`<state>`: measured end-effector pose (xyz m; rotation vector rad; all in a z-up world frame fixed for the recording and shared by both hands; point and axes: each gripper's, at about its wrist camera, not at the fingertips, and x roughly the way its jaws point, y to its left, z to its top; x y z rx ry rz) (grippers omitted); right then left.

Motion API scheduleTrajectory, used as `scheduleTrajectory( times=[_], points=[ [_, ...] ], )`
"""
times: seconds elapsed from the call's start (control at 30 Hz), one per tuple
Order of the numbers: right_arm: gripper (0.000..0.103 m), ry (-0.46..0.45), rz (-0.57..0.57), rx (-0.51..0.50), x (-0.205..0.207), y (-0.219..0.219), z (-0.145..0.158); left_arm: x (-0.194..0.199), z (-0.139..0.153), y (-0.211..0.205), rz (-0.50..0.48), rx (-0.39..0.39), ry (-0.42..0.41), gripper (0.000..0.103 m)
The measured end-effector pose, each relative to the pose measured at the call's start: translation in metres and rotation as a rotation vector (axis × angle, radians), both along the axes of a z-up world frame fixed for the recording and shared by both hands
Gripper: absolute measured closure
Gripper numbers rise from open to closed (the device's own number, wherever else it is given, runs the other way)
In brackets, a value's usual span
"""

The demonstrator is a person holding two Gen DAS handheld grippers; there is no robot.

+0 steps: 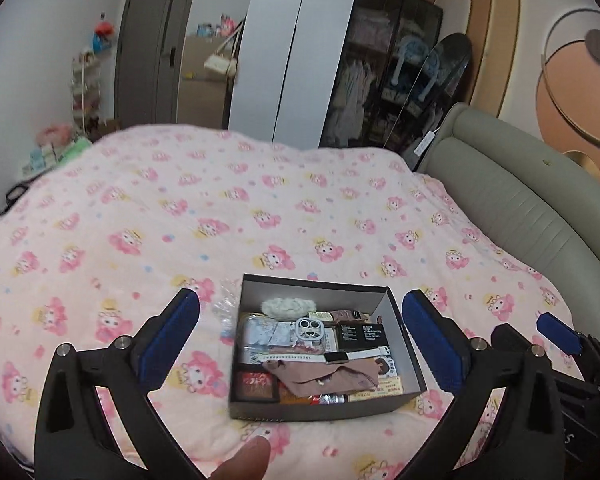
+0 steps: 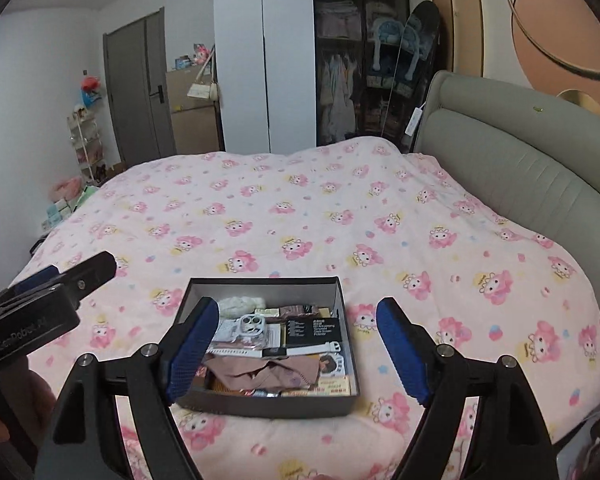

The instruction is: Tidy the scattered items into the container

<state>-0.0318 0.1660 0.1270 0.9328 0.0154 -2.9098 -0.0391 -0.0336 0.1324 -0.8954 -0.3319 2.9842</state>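
Both grippers hang over the near edge of the bed with nothing in them. On the left gripper (image 1: 300, 340) the jaws stand wide, and the box (image 1: 404, 364) sits on the bedspread squarely between and just beyond them. On the right gripper (image 2: 296, 350) the jaws are wide too, and from that side the box (image 2: 346, 336) again lies between them, the left pad crossing its left wall in the view.

Inside, the box is well filled: a white watch (image 1: 324, 357) strap lies across the middle, a brown cloth (image 1: 324, 376) is heaped just nearer than it, a white phone case (image 1: 310, 329) and a black carton (image 1: 360, 334) lie behind, and a pale fluffy thing (image 1: 287, 305) rests against the far wall. Small packets fill the near corners.

Outward from the jaws, just left of the box and behind the left gripper's left pad, something clear and crinkly, a wrapper (image 1: 226, 306) perhaps, lies on the bed (image 1: 180, 208); it is too blurred to name. Beyond it the pink bedspread shows no other loose piece that I can make out.

My guess is that the tidying is near its end. If that wrapper counts, the next move falls to the left gripper: swing a little left, drop to the bedspread, close lightly on thin plastic without catching the quilt, and carry it over the box wall.
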Motion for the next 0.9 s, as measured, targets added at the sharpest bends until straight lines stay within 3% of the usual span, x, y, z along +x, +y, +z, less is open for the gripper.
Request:
scheduleTrajectory(
  times=[0.23,0.43,0.63,0.9],
  points=[
    [0.023,0.056,-0.061,-0.002,0.05,0.009,0.006,0.063,0.01,0.006,0.01,-0.05,0.042,0.001],
    [0.023,0.073,-0.077,0.002,0.084,0.018,0.004,0.101,-0.006,0.016,0.029,-0.055,0.035,0.001],
    [0.023,0.068,-0.074,0.007,0.093,0.023,-0.01,0.11,-0.03,0.023,0.044,-0.076,0.0,0.001],
    [0.023,-0.011,-0.063,0.013,0.084,0.022,-0.039,0.109,-0.042,0.031,0.026,-0.094,-0.015,0.001]
  ],
)
